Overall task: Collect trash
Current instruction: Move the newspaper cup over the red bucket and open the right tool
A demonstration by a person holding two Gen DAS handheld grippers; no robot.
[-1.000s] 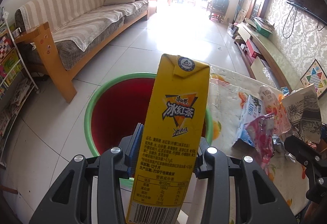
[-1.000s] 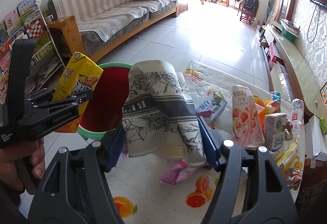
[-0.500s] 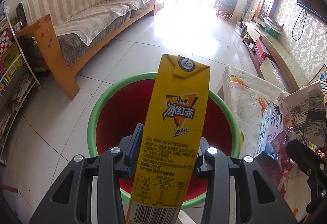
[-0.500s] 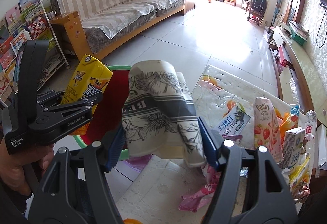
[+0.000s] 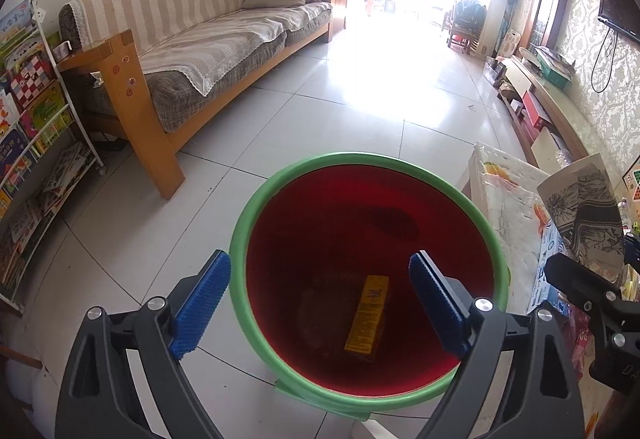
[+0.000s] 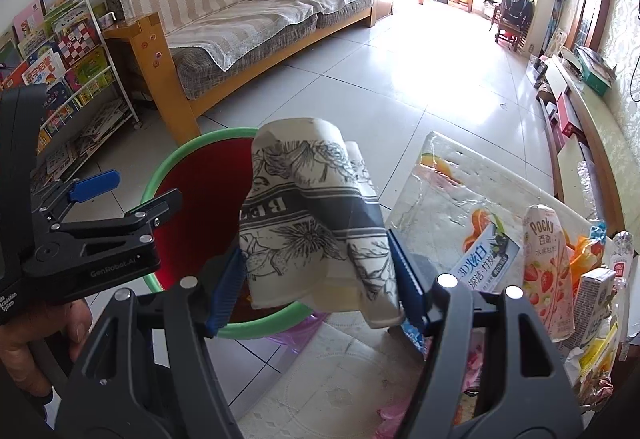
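Left claw (image 5: 320, 303) gapes over bin (image 5: 280, 371) holding yellow carton (image 5: 366, 319).

Both wrist views above bucket (image 5: 276, 183)

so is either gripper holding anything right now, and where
The right gripper pinches the crushed paper cup near its lower end. The left gripper is open, holding nothing.

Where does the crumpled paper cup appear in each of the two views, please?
Left wrist view: paper cup at the right edge, beside the bin.
Right wrist view: paper cup in the centre, clamped in the right tool.
Shared landmark: the green-rimmed red bin.
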